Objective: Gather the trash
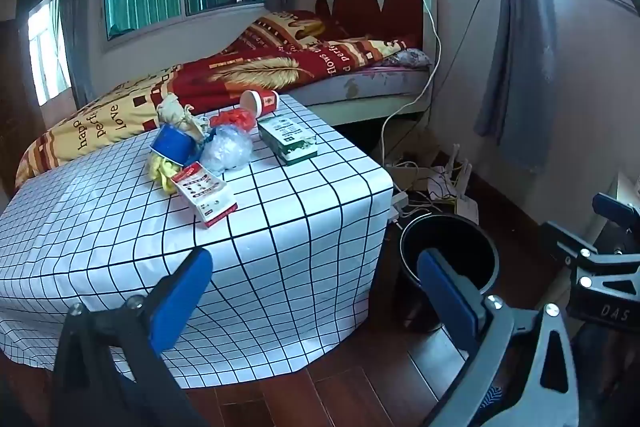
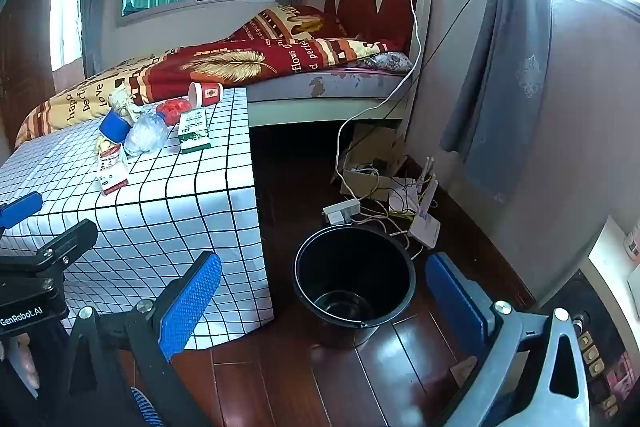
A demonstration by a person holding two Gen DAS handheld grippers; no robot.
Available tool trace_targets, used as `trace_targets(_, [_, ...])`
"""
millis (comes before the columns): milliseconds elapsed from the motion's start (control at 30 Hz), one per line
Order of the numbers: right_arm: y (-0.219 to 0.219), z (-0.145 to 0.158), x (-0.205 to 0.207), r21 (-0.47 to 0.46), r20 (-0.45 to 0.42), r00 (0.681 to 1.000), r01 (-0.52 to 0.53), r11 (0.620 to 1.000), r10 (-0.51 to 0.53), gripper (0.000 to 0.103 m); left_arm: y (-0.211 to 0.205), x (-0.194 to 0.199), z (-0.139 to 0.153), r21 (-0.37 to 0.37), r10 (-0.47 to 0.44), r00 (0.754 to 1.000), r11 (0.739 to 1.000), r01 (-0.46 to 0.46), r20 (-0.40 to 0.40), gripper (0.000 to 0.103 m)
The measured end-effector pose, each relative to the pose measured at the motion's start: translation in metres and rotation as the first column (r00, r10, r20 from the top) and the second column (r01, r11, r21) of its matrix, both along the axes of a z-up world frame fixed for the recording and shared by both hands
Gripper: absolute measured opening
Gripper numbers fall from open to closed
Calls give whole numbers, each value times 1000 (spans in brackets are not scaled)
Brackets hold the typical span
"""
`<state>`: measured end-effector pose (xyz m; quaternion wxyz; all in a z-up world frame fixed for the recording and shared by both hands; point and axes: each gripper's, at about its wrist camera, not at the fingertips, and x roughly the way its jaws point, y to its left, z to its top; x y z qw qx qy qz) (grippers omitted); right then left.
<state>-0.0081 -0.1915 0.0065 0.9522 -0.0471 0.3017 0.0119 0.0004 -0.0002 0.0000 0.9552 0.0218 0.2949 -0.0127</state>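
- Trash is lying in a cluster at the far end of the counter [image 1: 120, 227], near the bed [image 1: 360, 83], which is standing just behind it.
- Two cups are showing: a red cup [image 1: 260, 102] lying on its side at the far edge, and a blue cup [image 1: 172, 145] tipped over beside a crumpled paper wad [image 1: 180, 111].
- Two boxes are lying flat: a green box [image 1: 288, 139] toward the right edge, and a red-and-white box [image 1: 206, 197] nearest the cameras.
- One clear plastic bag [image 1: 228, 147] is sitting between the blue cup and the green box, with one red plastic bag [image 1: 236, 119] just behind it.
- One yellow piece [image 1: 164, 171] is poking out from under the blue cup, touching the red-and-white box.
- One black bin [image 2: 354, 275] is standing upright on the wooden floor, right of the counter and apart from it.
- The left gripper [image 1: 316, 291] is hovering with its fingers spread wide, pinching nothing.
- The right gripper [image 2: 320, 295] is also hanging with fingers spread wide, with nothing between them.
- The right view is showing the whole bin down to its bare bottom; in the left view a blue finger is covering part of it.
- The left view is showing the trash larger and clearer.
- The right view alone is showing a power strip [image 2: 340, 211] on the floor beyond the bin and a fingertip [image 2: 466, 367] at the lower edge.
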Motion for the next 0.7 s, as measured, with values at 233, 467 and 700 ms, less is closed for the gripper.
trace_targets(233, [2,-1,1,11,9,1000,-4,1000,4,103,0,1,1,-10,-17,1000,1000,17,9,103])
trace_targets(467, [4,1,1,-2,13,1000,-5,1000,5,103,-6,-1,2,15,6,1000,1000,-6,5,103])
trace_targets(700, [2,3,2,-2,12,1000,-6,1000,6,103,2,0,2,7,3,1000,1000,-3,4,103])
